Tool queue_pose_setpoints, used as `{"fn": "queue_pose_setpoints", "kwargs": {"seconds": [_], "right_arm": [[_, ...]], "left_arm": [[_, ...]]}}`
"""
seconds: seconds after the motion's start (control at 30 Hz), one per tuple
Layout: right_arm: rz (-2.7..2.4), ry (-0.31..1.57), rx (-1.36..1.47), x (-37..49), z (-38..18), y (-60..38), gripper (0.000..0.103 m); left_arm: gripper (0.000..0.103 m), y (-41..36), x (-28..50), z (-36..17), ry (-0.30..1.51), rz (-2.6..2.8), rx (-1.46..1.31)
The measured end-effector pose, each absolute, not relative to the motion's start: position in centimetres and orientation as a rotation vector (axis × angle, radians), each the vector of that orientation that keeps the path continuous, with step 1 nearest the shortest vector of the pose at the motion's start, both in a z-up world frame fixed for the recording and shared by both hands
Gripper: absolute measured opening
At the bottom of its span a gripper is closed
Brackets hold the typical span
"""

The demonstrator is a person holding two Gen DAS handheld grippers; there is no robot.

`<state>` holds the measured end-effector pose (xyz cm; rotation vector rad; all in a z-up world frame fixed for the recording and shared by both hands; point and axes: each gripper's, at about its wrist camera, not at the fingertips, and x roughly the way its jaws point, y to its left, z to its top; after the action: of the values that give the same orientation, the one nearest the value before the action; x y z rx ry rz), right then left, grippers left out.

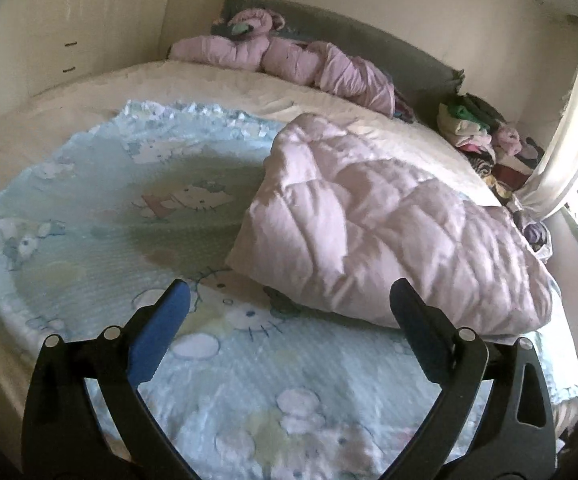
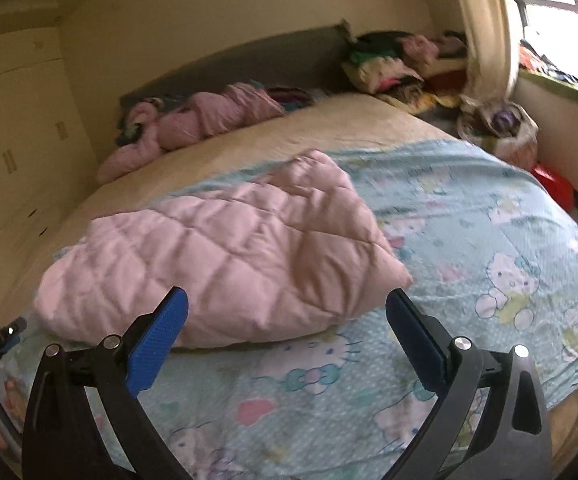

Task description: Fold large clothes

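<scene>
One folded pale pink quilted garment [image 2: 217, 256] lies on one light blue cartoon-print blanket [image 2: 469, 240]. One cream-sheeted bed [image 1: 209, 80] carries them, with one grey padded headboard [image 1: 329, 28]. One rumpled pink puffy bundle [image 1: 289, 60] lies along it. One heap of mixed coloured clothes [image 2: 385, 60] sits beyond. Two black grippers with blue pads show: left gripper [image 1: 289, 312], right gripper [image 2: 287, 316].

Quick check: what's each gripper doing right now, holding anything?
Left gripper: open, holding nothing; the pink quilt lies beyond it.
Right gripper: open, holding nothing; quilt just ahead of its fingertips.
</scene>
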<state>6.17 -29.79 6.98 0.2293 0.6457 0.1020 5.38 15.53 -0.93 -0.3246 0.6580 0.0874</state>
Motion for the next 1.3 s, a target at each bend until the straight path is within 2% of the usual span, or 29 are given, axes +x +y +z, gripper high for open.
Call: {"fn": "queue_pose_setpoints", "kwargs": {"seconds": [0.57,0.93,1.3], "right_arm": [[0.26,0.56,0.124,-1.6,11.3,-25.2,0.099],[0.284,0.531,0.055,-7.9,10.3,-22.1,0.099],[0.314,0.535,0.03,-8.7,11.1,-20.7,0.099]], "left_arm": [[0.093,9.7,-4.3,3.4,0.548,0.006,-0.28],[0.093,6.6,-8.4,3.8,0.536,-0.058,-0.262],[0.093,5.6,-9.9,4.6,0.526,-0.03,-0.232]]}}
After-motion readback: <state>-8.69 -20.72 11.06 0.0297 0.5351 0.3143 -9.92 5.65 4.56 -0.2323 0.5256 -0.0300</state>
